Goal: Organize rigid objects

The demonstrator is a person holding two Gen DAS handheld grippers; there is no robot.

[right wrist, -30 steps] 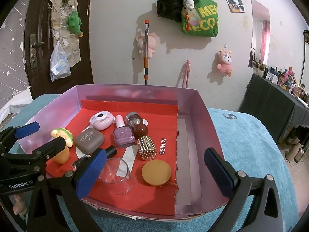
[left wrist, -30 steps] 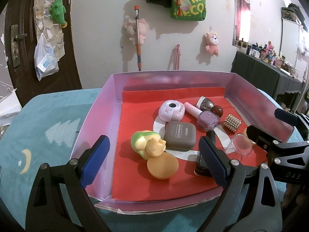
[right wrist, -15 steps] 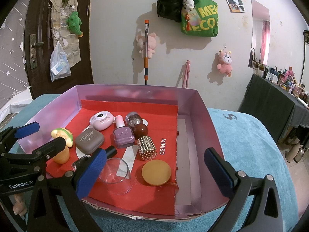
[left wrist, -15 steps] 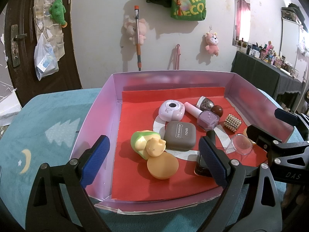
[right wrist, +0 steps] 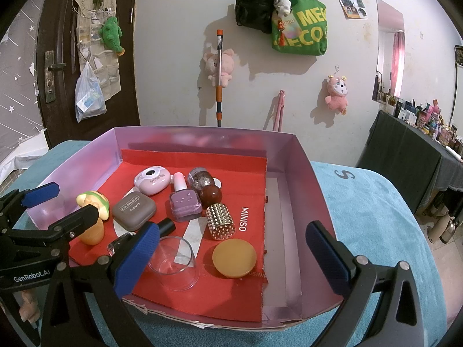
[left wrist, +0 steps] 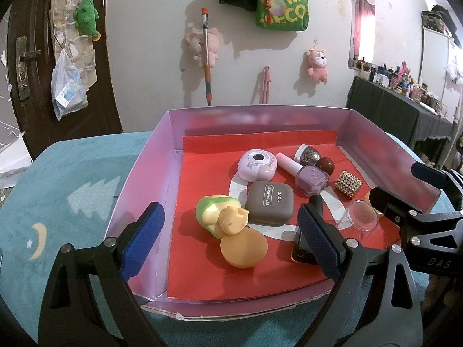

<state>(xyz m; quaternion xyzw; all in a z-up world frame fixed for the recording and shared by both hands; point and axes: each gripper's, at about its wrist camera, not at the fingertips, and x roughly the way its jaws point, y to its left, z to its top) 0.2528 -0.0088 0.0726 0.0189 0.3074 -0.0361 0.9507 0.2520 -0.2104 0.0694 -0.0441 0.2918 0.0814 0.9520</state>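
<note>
Both the left gripper (left wrist: 228, 241) and the right gripper (right wrist: 231, 253) are waiting wide open and holding nothing above the pink box (right wrist: 301, 170), where the small things are sitting, so next one probably needs to pick something like the brown case (left wrist: 270, 204).

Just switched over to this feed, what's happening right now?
Nothing is being held. The left tongs and the right tongs both hover open at the near edge of the purple box. Inside it, on the red liner, lie the eye shadow case, purple nail polish, studded gold cylinder, clear cup and orange disc, all untouched.
</note>
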